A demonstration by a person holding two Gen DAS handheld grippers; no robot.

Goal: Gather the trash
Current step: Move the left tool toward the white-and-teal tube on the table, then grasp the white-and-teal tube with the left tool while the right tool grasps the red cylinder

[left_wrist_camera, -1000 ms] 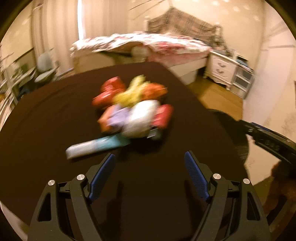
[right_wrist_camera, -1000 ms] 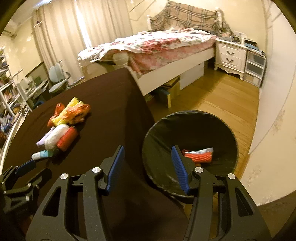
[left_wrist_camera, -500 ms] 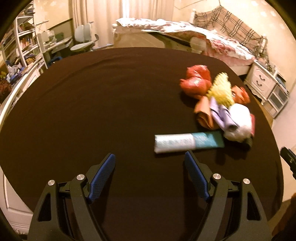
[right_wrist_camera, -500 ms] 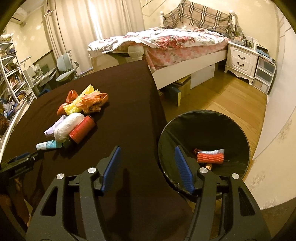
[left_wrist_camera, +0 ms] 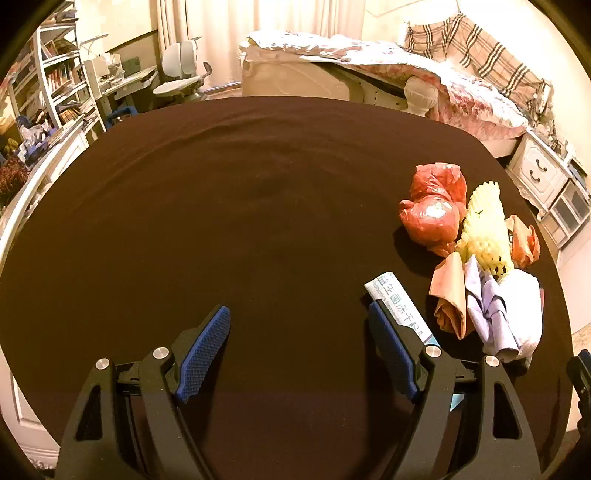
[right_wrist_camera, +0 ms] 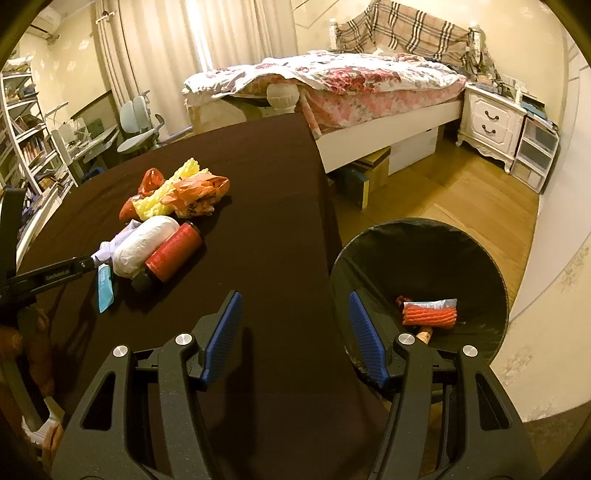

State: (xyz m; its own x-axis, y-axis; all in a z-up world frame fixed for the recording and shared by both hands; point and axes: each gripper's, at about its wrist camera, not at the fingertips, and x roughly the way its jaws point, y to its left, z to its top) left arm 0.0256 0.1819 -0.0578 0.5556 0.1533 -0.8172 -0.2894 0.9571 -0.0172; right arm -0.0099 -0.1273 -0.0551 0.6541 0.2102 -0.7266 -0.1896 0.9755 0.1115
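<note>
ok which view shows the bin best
The right wrist view: the black bin sits beside the table with its whole mouth open to the camera and an orange wrapper lying inside. The left wrist view does not show the bin at all.

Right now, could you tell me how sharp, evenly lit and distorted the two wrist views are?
Left wrist view: sharp, warm yellow cast, the dark tablecloth bulges into a dome from fisheye bending, and the red bag shows small glare spots. Right wrist view: also sharp, the curtains are washed out by backlight, the bin interior is very dark, and the corners are black.
</note>
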